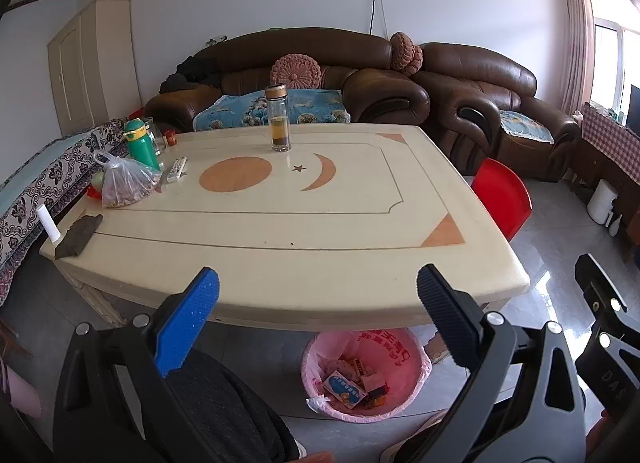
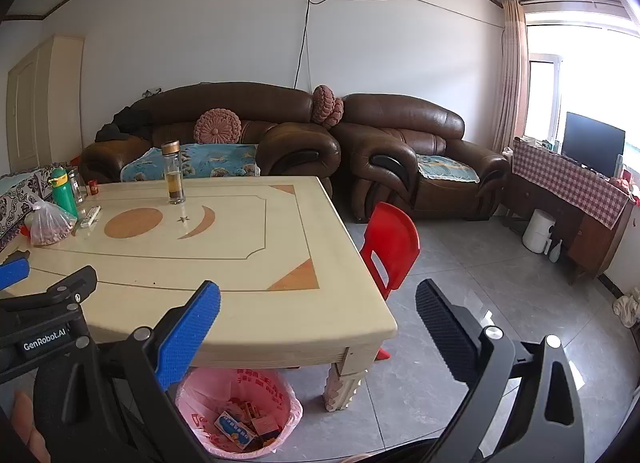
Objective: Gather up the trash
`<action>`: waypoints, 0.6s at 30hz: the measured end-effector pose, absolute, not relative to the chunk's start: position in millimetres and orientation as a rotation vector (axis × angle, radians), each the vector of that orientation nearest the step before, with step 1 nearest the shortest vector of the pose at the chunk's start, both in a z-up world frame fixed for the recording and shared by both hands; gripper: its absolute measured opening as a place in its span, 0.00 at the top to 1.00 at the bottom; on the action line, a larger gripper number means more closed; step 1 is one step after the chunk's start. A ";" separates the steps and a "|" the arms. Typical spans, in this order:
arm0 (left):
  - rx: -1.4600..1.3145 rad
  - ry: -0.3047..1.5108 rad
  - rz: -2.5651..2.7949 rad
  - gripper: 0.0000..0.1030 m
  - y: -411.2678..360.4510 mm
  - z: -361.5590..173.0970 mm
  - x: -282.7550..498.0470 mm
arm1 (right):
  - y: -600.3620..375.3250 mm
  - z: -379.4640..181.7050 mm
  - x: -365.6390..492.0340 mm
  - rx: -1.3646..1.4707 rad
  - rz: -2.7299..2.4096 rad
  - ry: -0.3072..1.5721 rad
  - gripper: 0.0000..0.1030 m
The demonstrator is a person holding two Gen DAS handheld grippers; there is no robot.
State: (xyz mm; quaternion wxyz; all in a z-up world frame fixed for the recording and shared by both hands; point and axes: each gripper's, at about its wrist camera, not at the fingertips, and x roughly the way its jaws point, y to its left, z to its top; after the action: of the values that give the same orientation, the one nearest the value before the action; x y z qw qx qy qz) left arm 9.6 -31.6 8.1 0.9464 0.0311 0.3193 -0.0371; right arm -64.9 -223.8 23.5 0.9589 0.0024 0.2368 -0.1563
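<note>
Fingers [image 1: 448,319] of the left gripper [image 1: 318,311] stood wide apart and empty, above the near edge of the worktop [image 1: 320,263]. Right gripper [image 2: 318,323] likewise wide and empty, off the worktop's near right corner. Pink-lined trash bin [image 1: 404,355] sat on the floor under the near edge, with small boxes [image 1: 344,389] inside. On the worktop: glass bottle [image 1: 278,119], green flask [image 1: 140,143], bag of food [image 1: 126,183], remote [image 1: 177,169]. Red chair [image 2: 394,243] stood beside the worktop.

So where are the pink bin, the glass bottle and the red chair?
Pink bin [image 1: 420,363]: left wrist view, on its right inner wall.
Glass bottle [image 2: 174,179]: right wrist view, on its clear body.
Red chair [image 2: 394,237]: right wrist view, on its backrest.
</note>
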 end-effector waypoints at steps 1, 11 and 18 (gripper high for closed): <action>0.065 0.650 -0.078 0.06 -31.7 8.1 9.7 | -224.2 23.2 -64.7 0.004 -0.317 0.481 0.07; 0.076 0.658 -0.068 0.06 -34.5 5.5 11.4 | -225.6 20.6 -64.8 0.002 -0.318 0.484 0.07; 0.074 0.650 -0.087 0.06 -35.7 5.5 9.1 | -226.3 20.3 -64.3 0.001 -0.317 0.486 0.07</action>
State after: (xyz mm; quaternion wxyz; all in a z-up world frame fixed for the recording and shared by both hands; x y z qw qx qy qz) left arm 9.1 -35.7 5.5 0.9461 0.0365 0.3191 -0.0427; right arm -64.3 -226.3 20.3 0.9582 0.0005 0.2396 -0.1562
